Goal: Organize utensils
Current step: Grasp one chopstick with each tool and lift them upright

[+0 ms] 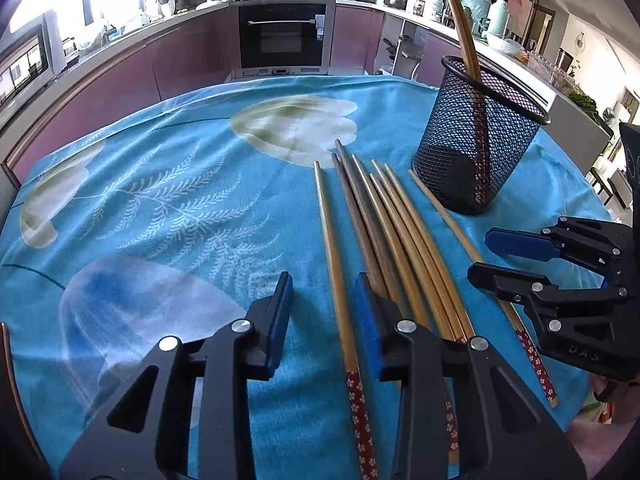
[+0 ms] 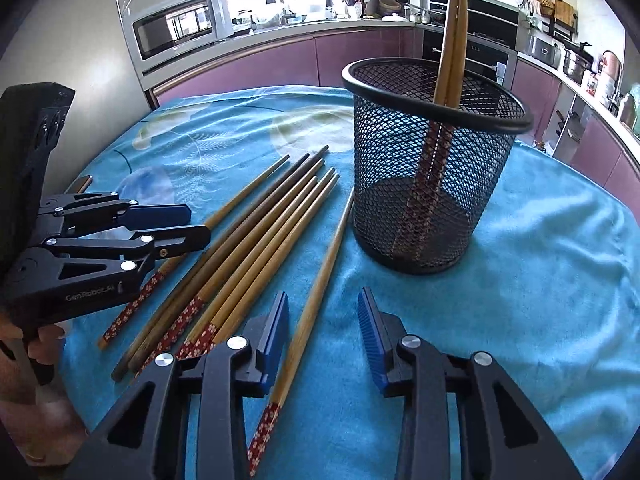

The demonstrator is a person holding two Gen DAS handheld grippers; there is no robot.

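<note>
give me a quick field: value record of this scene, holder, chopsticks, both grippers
holder: black mesh cup, upright on the blue cloth
in holder: two chopsticks, leaning on the rim
on cloth: loose chopsticks lying side by side, beside the cup
left gripper: open, low over the cloth, one loose chopstick between its fingers, not gripped
right gripper: open, empty
</note>
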